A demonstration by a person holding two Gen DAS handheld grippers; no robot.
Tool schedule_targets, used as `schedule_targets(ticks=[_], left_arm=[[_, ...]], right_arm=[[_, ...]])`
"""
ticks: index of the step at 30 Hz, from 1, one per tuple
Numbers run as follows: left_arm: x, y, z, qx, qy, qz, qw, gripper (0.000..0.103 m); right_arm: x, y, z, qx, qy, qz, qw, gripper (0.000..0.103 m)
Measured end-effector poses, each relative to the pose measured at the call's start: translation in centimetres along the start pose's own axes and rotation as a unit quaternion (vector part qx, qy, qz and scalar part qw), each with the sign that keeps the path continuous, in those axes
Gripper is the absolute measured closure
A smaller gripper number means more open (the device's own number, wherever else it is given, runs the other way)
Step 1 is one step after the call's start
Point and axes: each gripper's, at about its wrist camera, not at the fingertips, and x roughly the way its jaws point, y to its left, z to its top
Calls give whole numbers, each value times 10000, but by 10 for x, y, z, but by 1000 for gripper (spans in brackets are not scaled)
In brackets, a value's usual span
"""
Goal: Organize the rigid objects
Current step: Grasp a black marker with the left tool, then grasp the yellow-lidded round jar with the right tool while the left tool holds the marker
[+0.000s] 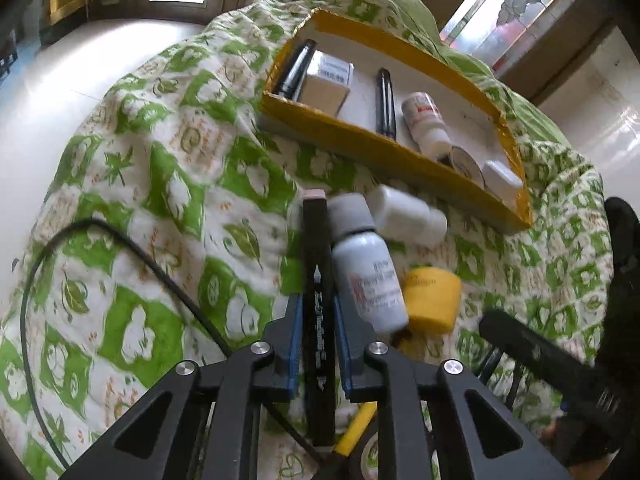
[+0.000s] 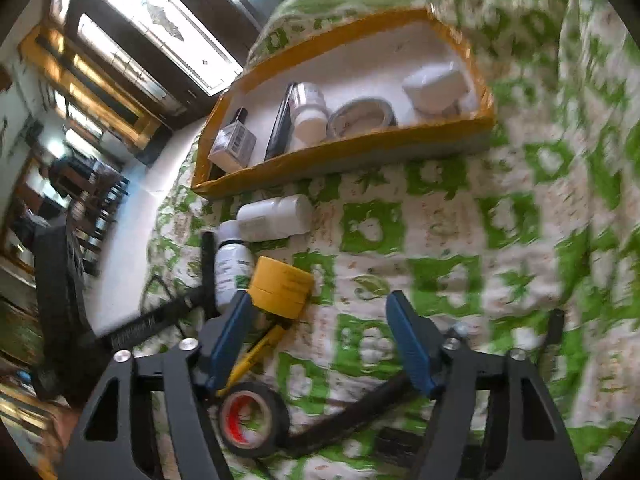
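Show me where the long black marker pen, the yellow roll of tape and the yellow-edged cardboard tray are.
long black marker pen (image 1: pixel 318 280), left wrist view, middle of its barrel.
yellow roll of tape (image 2: pixel 282 286), right wrist view, its outer side.
yellow-edged cardboard tray (image 2: pixel 340 148), right wrist view, its near wall.

This is a home, most likely a living or bedroom. The things lie on a soft, rumpled quilt (image 1: pixel 168 200) printed with green leaves and white flowers, spread over a bed or cushioned seat whose edge falls away to a pale, glossy tiled floor (image 1: pixel 60 92). Beyond the quilt's far edge stand dark wooden window frames (image 2: pixel 132 76) with daylight coming through frosted, etched panes (image 1: pixel 532 4). At the left of the right wrist view, gilt-edged wooden trim (image 2: pixel 84 76) and dim, crowded furniture (image 2: pixel 80 196) show. A hand-taped yellow cardboard tray (image 1: pixel 360 136) near the quilt's far edge holds small household items: bottles, pens, tape.
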Motion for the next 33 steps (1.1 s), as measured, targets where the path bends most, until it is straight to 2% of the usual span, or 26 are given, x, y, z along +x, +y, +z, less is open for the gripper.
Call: schedule_targets(ticks=[2,4,8,12,19,24,27,30,33], left_arm=[[2,-1,0,16,29,43,10000,88],[5,-1,0,11,110,110,9999,88],[4,-3,-1,100,95,208,9997,88],[6,-6,-3,196,116,259,9994,88],[10,-16,-4,423,171,296,9985,88],[16,-21,-3,484,245,322,9980,88],[16,-23,-3,503,212,332,9980,88],[14,-25,-4,566,142,357,9977,88],[14,-27,-5,601,148,355,9975,88]], right_arm=[[12,-3,3,377,249,288,9986,40],[24,-1,5,527,391,373,9971,44],[42,8,9,529,449,256,9973,46],[54,16,10,425,486,135,9978,62],[39,14,11,368,412,207,9983,63],[13,11,8,238,199,45,9995,64],[2,10,2,2,76,-273,9996,64],[5,6,-3,-133,99,-615,9980,64],[11,0,-4,-124,200,-703,9972,64]])
